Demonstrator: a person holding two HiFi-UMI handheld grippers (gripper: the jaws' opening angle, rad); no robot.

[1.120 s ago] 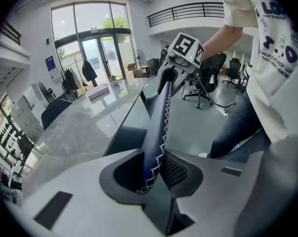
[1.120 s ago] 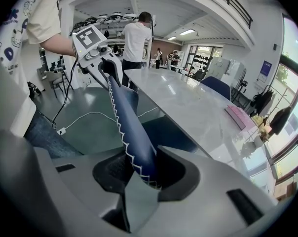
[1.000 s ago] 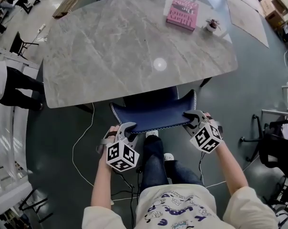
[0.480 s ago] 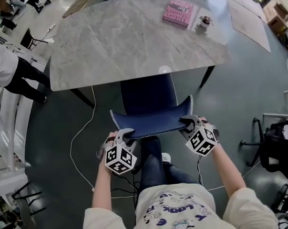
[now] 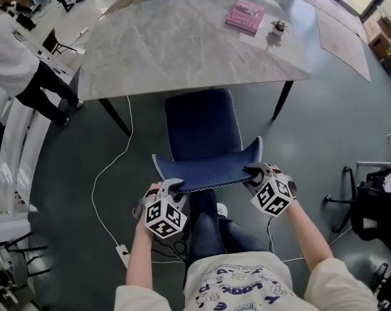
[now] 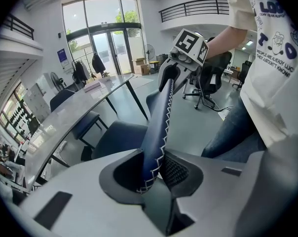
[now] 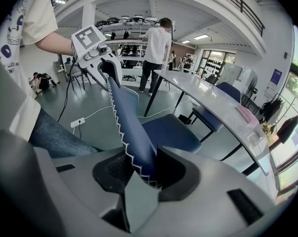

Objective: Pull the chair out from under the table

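The blue chair (image 5: 199, 131) stood at 6 o'clock of the marble bench (image 5: 182, 44), its seat nearly clear of the edge. The left tool (image 5: 173, 186) and the right tool (image 5: 254, 169) each pinched a top corner of the backrest (image 5: 208, 166), jaws part-closed. Pulling seemed almost done; next, a short draw toward 6 o'clock, then release.

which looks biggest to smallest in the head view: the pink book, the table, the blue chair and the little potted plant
1. table
2. blue chair, clearly smaller, even with its back nearer the camera
3. pink book
4. potted plant
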